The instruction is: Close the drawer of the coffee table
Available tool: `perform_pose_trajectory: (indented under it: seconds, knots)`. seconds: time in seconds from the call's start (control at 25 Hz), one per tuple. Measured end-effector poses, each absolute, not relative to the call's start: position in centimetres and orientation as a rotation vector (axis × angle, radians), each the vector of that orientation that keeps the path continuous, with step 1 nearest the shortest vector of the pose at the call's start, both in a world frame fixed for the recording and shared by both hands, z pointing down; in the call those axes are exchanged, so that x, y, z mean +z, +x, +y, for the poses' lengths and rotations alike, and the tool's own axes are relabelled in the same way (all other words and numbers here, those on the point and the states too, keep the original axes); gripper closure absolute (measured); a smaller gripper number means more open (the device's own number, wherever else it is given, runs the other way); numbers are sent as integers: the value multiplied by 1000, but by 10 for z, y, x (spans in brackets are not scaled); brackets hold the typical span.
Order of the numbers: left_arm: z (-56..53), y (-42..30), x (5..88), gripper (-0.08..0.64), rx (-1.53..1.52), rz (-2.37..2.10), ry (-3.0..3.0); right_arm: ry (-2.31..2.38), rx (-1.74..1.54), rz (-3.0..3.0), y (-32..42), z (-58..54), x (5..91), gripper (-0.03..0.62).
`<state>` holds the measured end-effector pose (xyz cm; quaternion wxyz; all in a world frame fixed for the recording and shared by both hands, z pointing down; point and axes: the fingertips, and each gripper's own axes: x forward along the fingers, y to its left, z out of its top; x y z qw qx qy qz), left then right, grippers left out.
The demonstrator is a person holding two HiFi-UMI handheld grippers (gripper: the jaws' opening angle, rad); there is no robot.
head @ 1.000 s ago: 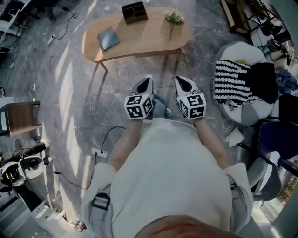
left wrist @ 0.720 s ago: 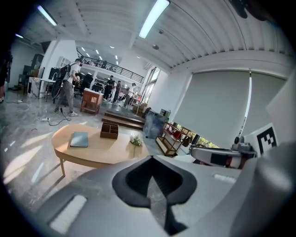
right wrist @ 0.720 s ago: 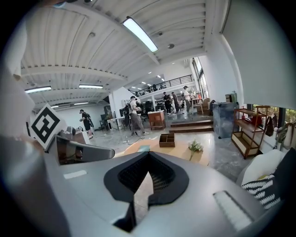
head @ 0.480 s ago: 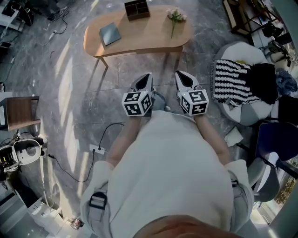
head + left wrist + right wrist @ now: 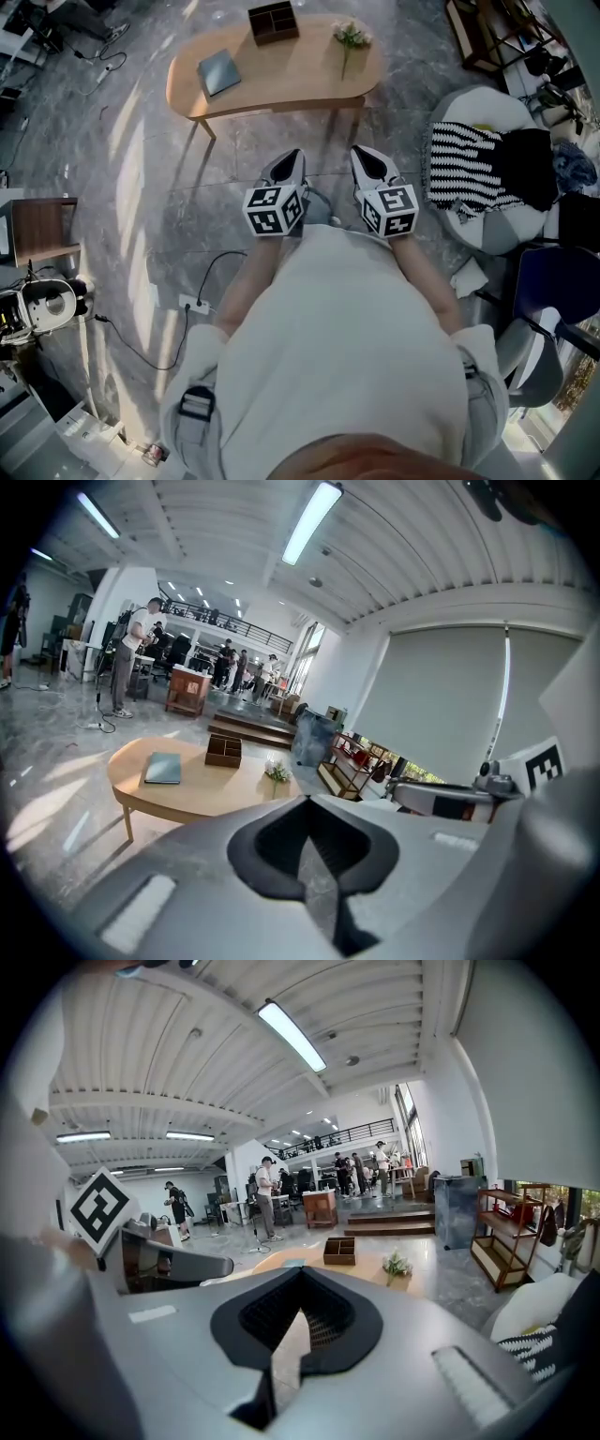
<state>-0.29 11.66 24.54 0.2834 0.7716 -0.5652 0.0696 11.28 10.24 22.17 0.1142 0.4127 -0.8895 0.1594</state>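
The left tool has its jaws pressed together with nothing between them; in the left gripper view the two halves meet in a thin seam. The right tool is the same, jaws together and empty. The person holds both side by side in front of the chest, tips toward the bench. Each has its marker cube nearest the body, the left cube and the right cube. The tools hang over the grey marbled floor, well apart from the bench and touching nothing.

The bench is a rounded, light wooden coffee table on thin legs, at the top of the head view. On it lie a teal book toward the left, a dark compartmented box at the far edge, and a small bunch of flowers toward the right. Its drawer cannot be made out in any view.

To the right of the tools a striped cloth is draped over a pale seat. To their left a black cable runs across the floor to a power strip
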Motion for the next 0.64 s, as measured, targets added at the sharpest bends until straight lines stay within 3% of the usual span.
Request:
perform_pose_trajectory:
  seconds: [0.64]
  knots:
    - [119,-5,246,558,201,-1524,2062,1217,489,-2612,114,107,223,594]
